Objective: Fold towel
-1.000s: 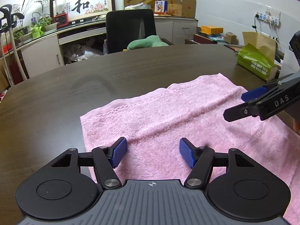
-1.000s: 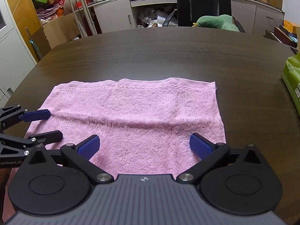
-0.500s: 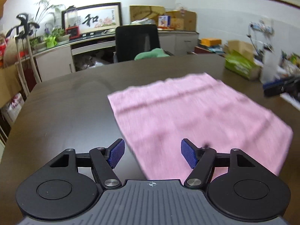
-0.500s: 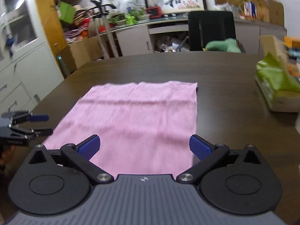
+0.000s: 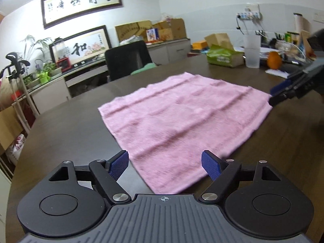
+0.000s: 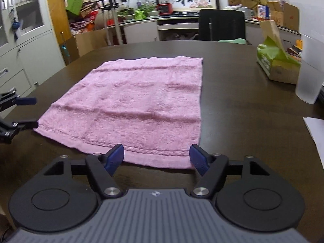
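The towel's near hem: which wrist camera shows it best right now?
The right wrist view: the pink towel lies squarely ahead, its woven hem band running edge to edge just beyond the right gripper, whose jaws are closing with nothing between them. The left wrist view shows the towel diagonally, one corner nearest, motion-blurred.
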A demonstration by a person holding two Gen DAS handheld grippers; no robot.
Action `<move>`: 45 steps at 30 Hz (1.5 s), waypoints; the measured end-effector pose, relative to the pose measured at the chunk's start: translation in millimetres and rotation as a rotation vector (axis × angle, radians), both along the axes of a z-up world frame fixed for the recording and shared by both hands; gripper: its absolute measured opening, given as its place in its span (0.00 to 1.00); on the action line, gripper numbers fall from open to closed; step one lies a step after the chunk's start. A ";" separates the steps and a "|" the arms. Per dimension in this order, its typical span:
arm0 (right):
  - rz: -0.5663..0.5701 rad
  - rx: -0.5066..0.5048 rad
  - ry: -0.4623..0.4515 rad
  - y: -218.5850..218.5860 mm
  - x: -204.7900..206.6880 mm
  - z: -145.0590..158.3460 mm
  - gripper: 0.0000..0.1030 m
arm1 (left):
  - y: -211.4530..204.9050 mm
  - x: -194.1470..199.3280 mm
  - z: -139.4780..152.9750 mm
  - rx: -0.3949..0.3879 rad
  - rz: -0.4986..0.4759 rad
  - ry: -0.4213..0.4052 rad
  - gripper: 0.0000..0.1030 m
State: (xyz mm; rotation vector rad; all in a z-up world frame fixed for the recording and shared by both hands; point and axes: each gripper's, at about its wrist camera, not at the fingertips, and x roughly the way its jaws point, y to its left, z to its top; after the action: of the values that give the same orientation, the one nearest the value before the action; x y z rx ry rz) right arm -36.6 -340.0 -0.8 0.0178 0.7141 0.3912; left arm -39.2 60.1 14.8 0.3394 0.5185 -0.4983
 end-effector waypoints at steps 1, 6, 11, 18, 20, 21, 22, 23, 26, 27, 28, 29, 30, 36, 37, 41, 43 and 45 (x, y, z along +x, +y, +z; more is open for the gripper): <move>-0.009 -0.001 -0.004 -1.1 -0.7 -0.9 0.72 | -2.1 -1.6 -2.0 0.006 -0.005 0.001 0.78; -0.027 0.004 0.003 -5.9 1.3 -4.8 0.72 | -8.6 -3.1 -7.8 0.022 -0.014 0.010 0.76; -0.045 -0.023 0.006 -4.7 1.6 -7.5 0.90 | -11.1 -0.9 -13.3 0.019 -0.015 0.037 0.74; -0.066 -0.060 0.010 -1.6 4.5 -11.4 0.97 | -7.8 1.7 -14.4 -0.019 0.002 0.080 0.72; -0.066 -0.084 -0.005 0.4 2.7 -10.8 0.86 | -6.7 2.1 -14.8 -0.034 0.013 0.095 0.72; -0.068 -0.100 -0.014 1.6 1.8 -10.5 0.79 | -7.0 1.9 -14.6 -0.035 0.016 0.097 0.72; -0.069 -0.112 -0.020 2.5 1.1 -10.3 0.72 | -7.2 1.2 -14.7 -0.037 0.021 0.098 0.72; -0.068 -0.110 -0.023 2.3 0.5 -9.9 0.69 | -7.8 0.6 -14.8 -0.038 0.024 0.098 0.72; -0.064 -0.104 -0.032 1.8 -2.1 -9.1 0.56 | -9.4 -0.9 -14.6 -0.044 0.034 0.105 0.72; -0.062 -0.104 -0.033 2.0 -2.8 -8.8 0.51 | -9.7 -1.3 -14.4 -0.046 0.037 0.108 0.72; -0.060 -0.104 -0.035 2.6 -3.8 -8.5 0.48 | -9.6 -2.1 -14.3 -0.049 0.041 0.111 0.72; -0.058 -0.106 -0.037 3.4 -5.0 -8.3 0.46 | -9.3 -3.1 -14.3 -0.052 0.045 0.113 0.72; -0.058 -0.106 -0.039 4.2 -6.0 -8.2 0.44 | -9.3 -3.6 -14.2 -0.054 0.047 0.115 0.72; -0.068 -0.094 -0.045 7.5 -9.1 -8.0 0.34 | -9.0 -4.1 -14.0 -0.069 0.067 0.128 0.71; -0.071 -0.089 -0.045 7.2 -9.5 -8.0 0.32 | -9.0 -4.2 -13.8 -0.072 0.066 0.129 0.69; -0.087 -0.066 -0.043 4.8 -10.2 -8.1 0.29 | -8.7 -4.8 -12.6 -0.079 0.071 0.124 0.53; -0.091 -0.056 -0.041 4.1 -10.1 -8.1 0.27 | -9.2 -5.5 -12.4 -0.078 0.073 0.119 0.47; -0.098 -0.045 -0.039 3.4 -10.0 -8.2 0.26 | -9.9 -6.3 -12.3 -0.075 0.067 0.115 0.38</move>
State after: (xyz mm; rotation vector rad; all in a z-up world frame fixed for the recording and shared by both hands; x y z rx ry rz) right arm -46.6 -336.7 -9.0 0.0028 0.6808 0.2814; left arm -45.5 50.2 2.6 0.2213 0.6187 -0.4726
